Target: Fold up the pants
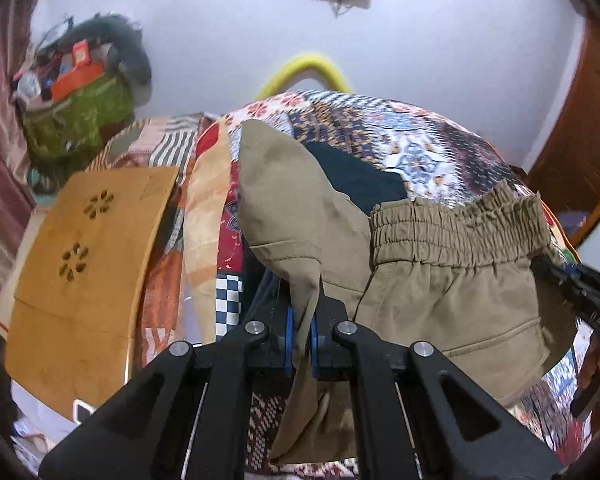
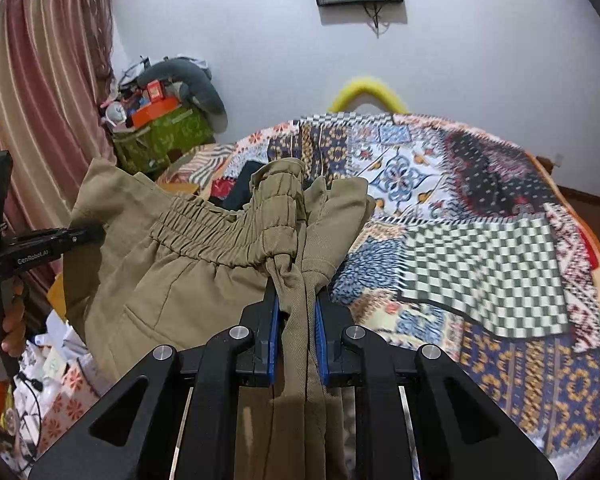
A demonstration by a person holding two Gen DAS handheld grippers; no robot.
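Ahead of my left gripper (image 1: 300,334) I see a patchwork quilt (image 1: 420,140) on the bed, with a wooden board (image 1: 84,280) to its left. The pants' (image 1: 440,280) lower part is cut off beneath both grippers. My left gripper is clamped on a khaki fold; my right gripper (image 2: 298,334) pinches bunched fabric by the elastic waistband (image 2: 220,236), the pants hanging between them.
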